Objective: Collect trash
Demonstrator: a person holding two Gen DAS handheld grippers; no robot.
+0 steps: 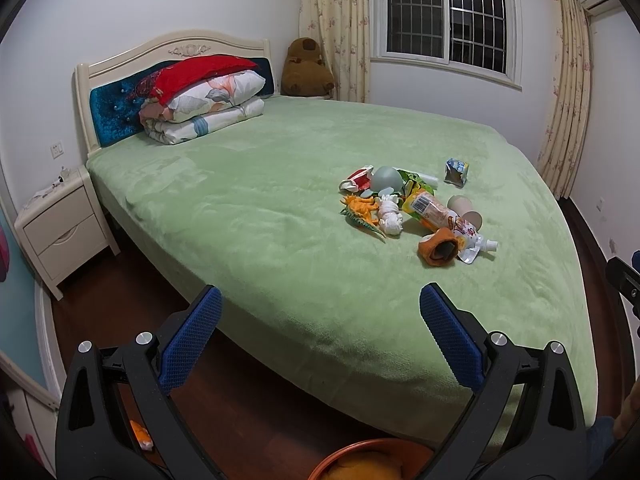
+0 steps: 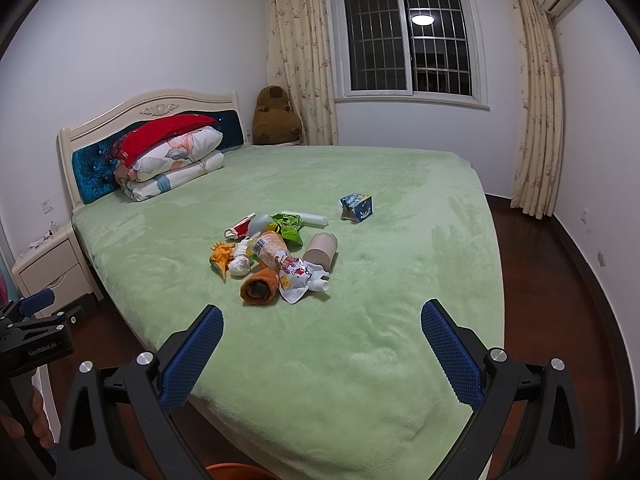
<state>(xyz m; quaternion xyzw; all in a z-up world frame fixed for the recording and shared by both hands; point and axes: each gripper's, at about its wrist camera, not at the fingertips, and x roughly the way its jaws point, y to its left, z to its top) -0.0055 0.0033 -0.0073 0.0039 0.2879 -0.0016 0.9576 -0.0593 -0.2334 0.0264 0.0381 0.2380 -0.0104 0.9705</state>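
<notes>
Trash in a colourful, crumpled heap on green bed

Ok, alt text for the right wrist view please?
Open right gripper hovers over a green bed, facing a trash pile: pouch, paper cup, wrappers, toy. A blue carton lies apart, toward the window.

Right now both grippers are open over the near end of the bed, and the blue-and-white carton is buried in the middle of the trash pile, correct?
Not quite. The blue-and-white carton lies apart from the trash pile, alone on the green bed toward the window; the right wrist view shows it. Left gripper and right gripper are indeed open.
</notes>
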